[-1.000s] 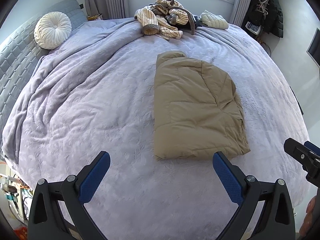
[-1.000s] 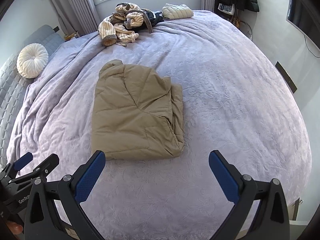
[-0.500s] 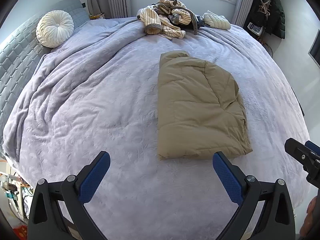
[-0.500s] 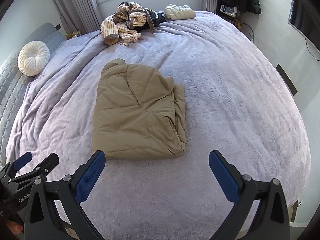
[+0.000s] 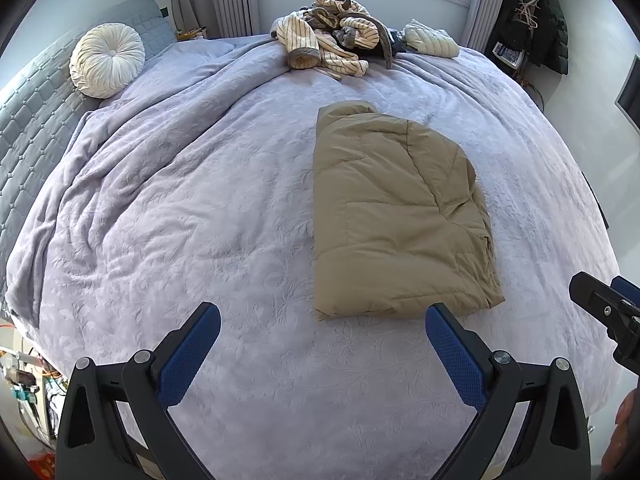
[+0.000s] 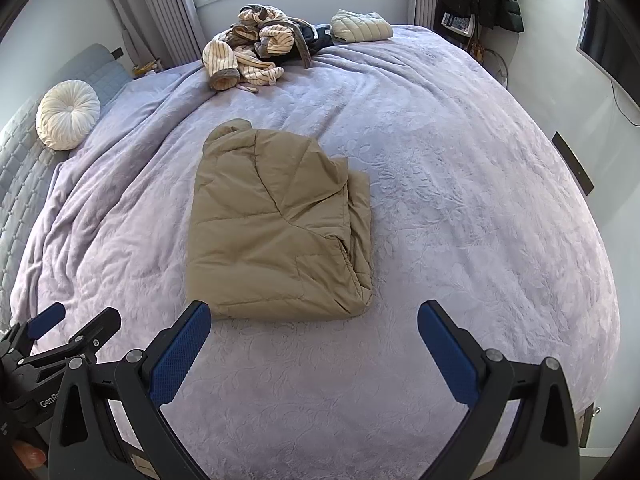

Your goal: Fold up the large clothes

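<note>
A tan quilted jacket (image 5: 396,216) (image 6: 276,228) lies folded into a rectangle on the lilac bedspread (image 5: 192,200) (image 6: 460,184), collar end toward the window. My left gripper (image 5: 320,328) hangs open just short of the jacket's near edge, its right fingertip by the near right corner. My right gripper (image 6: 312,320) is open too, its left fingertip at the jacket's near left corner. Neither holds anything. Each gripper shows at the edge of the other's view.
A heap of striped and dark clothes (image 5: 332,44) (image 6: 256,52) lies at the far side of the bed, with a folded pale quilted garment (image 5: 430,42) (image 6: 362,28) beside it. A round white cushion (image 5: 106,60) leans on the grey headboard at left. Dark coats (image 5: 548,16) hang at right.
Both views have tipped upward a little, so the jacket and the far clothes sit lower in frame. The jacket has not moved and both grippers stay open.
</note>
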### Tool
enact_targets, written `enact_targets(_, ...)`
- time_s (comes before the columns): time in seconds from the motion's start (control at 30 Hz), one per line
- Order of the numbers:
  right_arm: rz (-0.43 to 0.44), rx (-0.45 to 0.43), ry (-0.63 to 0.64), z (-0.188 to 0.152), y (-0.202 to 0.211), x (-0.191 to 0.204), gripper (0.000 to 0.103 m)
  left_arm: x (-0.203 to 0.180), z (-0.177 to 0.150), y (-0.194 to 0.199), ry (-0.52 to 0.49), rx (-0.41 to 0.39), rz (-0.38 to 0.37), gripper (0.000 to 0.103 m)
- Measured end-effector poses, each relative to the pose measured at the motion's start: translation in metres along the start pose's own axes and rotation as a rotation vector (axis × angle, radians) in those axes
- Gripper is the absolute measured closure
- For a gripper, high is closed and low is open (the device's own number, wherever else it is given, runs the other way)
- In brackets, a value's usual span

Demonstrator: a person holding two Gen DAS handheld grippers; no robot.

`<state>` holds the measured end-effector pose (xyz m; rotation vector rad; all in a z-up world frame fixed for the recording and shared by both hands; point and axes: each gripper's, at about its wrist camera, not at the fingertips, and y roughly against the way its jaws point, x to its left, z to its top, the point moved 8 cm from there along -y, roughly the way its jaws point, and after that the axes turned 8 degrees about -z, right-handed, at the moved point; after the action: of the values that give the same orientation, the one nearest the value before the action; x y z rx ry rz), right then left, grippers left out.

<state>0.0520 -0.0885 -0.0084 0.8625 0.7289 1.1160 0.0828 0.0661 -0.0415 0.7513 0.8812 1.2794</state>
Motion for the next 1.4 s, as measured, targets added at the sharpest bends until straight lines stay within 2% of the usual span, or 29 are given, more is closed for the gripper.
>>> enact_targets(1.4,-0.010,-0.006,0.008,0.000,0.002,0.003,0.000,-0.006,0.019,-0.004,-0.033,-0.015,0.000,0.001)
